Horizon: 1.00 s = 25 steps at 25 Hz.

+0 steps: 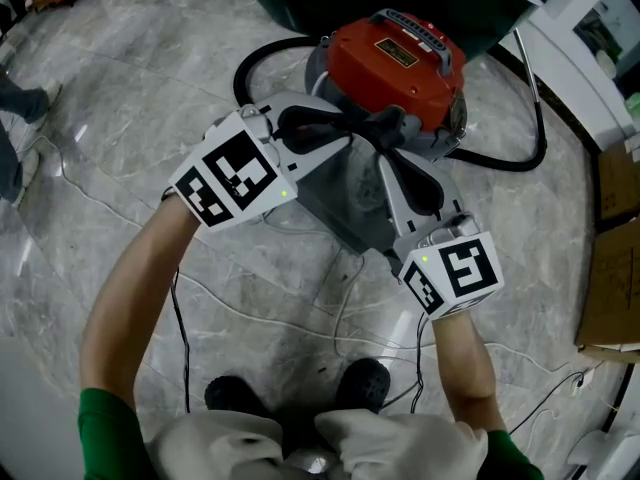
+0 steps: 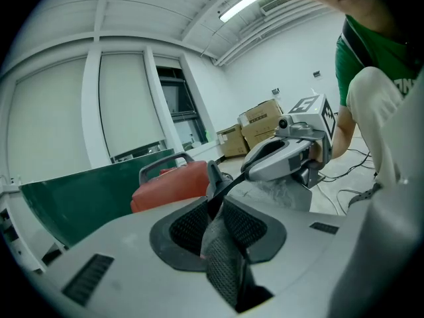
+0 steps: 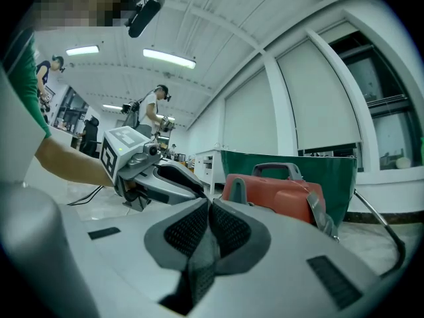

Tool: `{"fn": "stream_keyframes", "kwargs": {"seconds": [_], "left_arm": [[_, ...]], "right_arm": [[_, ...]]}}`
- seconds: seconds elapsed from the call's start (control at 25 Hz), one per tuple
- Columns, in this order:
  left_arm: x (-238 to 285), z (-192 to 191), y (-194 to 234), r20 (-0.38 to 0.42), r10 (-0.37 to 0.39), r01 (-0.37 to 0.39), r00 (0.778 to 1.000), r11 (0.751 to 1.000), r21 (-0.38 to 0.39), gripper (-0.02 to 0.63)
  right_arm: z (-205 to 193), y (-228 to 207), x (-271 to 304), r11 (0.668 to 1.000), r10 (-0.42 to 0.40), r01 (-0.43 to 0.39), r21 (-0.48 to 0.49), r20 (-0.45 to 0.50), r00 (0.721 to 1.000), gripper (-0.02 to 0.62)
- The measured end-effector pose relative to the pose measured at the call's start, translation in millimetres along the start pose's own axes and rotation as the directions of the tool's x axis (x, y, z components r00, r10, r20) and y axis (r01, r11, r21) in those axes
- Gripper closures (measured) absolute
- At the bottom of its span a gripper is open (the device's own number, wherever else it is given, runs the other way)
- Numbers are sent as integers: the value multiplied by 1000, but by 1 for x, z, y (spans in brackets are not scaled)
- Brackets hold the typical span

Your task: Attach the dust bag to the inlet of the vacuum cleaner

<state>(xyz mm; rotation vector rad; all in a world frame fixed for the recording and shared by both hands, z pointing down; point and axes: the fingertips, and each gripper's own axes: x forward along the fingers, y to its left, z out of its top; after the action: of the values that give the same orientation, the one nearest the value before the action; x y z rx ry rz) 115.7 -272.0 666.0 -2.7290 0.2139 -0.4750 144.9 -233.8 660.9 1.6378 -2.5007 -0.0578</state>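
Note:
A red vacuum cleaner point(image 1: 395, 58) stands on the marble floor with its black hose point(image 1: 250, 63) curling round it. A grey dust bag point(image 1: 335, 203) hangs just in front of it, under both grippers. My left gripper point(image 1: 378, 133) reaches in from the left. In the left gripper view a dark upright piece of the bag's collar point(image 2: 212, 175) sits pinched between its pad tips. My right gripper point(image 1: 392, 153) comes up from the right. Its pads point(image 3: 225, 227) are pressed together at the same spot, beside the vacuum's side, with crumpled bag material point(image 2: 286, 189) below it.
A dark green panel point(image 2: 86, 204) stands behind the vacuum. Thin cables point(image 1: 230, 298) trail over the floor near my shoes point(image 1: 360, 383). Cardboard point(image 1: 610, 288) lies at the right, stacked boxes point(image 2: 258, 121) farther off. Other people point(image 3: 156, 108) work in the background.

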Motion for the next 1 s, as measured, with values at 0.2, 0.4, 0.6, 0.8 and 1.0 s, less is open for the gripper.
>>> {"fn": "stream_keyframes", "kwargs": {"seconds": [0.2, 0.4, 0.6, 0.8, 1.0], "left_arm": [[15, 3, 5, -18, -15, 15, 1000, 1000, 26, 529], [23, 6, 10, 0, -9, 9, 1000, 1000, 17, 529], [28, 6, 14, 13, 6, -6, 1000, 1000, 9, 529], [35, 5, 15, 5, 28, -28, 1000, 999, 27, 529], [37, 5, 18, 24, 57, -57, 998, 998, 4, 537]], "right_arm": [[-1, -14, 0, 1000, -15, 15, 23, 2, 1000, 569], [1, -24, 1, 999, -13, 13, 31, 9, 1000, 568], [1, -29, 3, 1000, -16, 16, 25, 15, 1000, 566], [-4, -35, 3, 999, -32, 32, 8, 6, 999, 566], [-5, -38, 5, 999, -22, 22, 24, 10, 1000, 564]]}}
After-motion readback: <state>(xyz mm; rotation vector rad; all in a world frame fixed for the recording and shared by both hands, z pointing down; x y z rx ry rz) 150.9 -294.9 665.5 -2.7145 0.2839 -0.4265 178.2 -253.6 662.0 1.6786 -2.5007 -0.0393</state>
